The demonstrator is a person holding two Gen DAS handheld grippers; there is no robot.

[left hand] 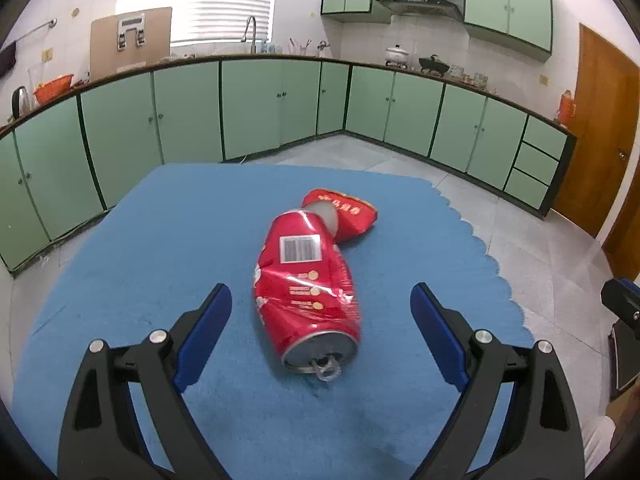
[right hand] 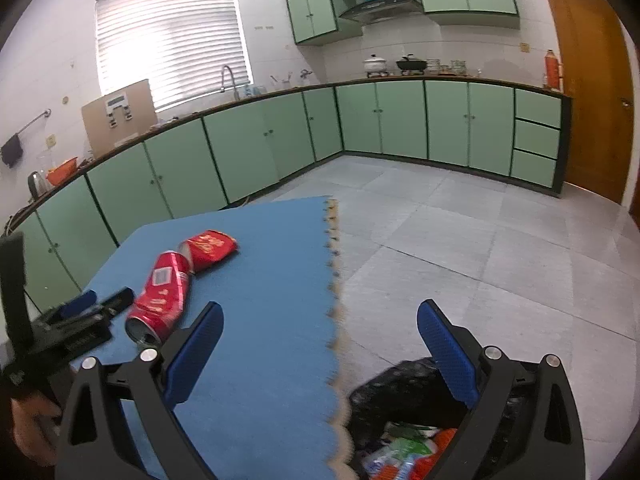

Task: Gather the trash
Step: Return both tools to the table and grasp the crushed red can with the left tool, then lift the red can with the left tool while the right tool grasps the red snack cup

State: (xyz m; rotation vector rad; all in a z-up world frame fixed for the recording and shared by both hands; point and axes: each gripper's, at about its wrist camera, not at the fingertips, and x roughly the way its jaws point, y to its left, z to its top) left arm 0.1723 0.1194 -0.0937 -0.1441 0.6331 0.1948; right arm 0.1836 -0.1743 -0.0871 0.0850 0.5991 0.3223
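Bright daylight blows out the blinded window [left hand: 200, 0], fisheye bends the edges, and the red can [left hand: 306, 284] smears slightly.

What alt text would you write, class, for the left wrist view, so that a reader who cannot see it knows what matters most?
A crushed red can lies on a blue mat between the open fingers of the left gripper, which touch nothing. A red wrapper lies just behind the can, and green kitchen cabinets line the far walls.

One crushed can [left hand: 306, 280], one red wrapper [left hand: 352, 212], one trash bag [right hand: 404, 388].
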